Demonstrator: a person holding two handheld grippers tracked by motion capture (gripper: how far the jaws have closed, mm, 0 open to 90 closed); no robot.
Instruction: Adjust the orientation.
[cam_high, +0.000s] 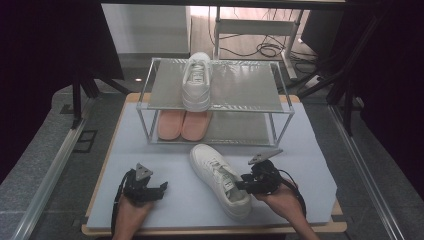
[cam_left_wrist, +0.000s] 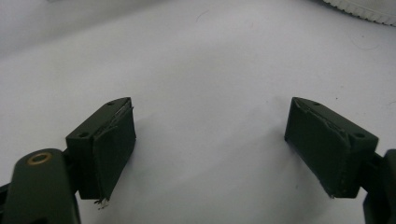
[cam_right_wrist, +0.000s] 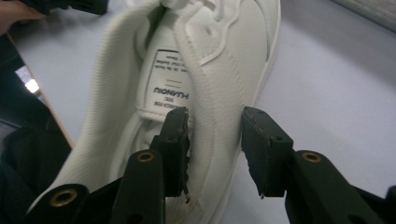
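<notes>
Two-tier clear shoe rack (cam_high: 280, 107) at the back of the surface (cam_high: 310, 150), which carries a pale blue-grey mat with a wooden edge showing round it. Top shelf: one white sneaker (cam_high: 197, 82), left of centre, heel toward the camera. Lower shelf: pair of pink shoes (cam_high: 183, 125) side by side, touching, directly under that sneaker. Behind the rack: white cabinet (cam_high: 145, 27), a metal-framed stand (cam_high: 257, 25), loose black cables on the floor (cam_high: 267, 49). Dark frame struts (cam_high: 80, 92) both sides.
</notes>
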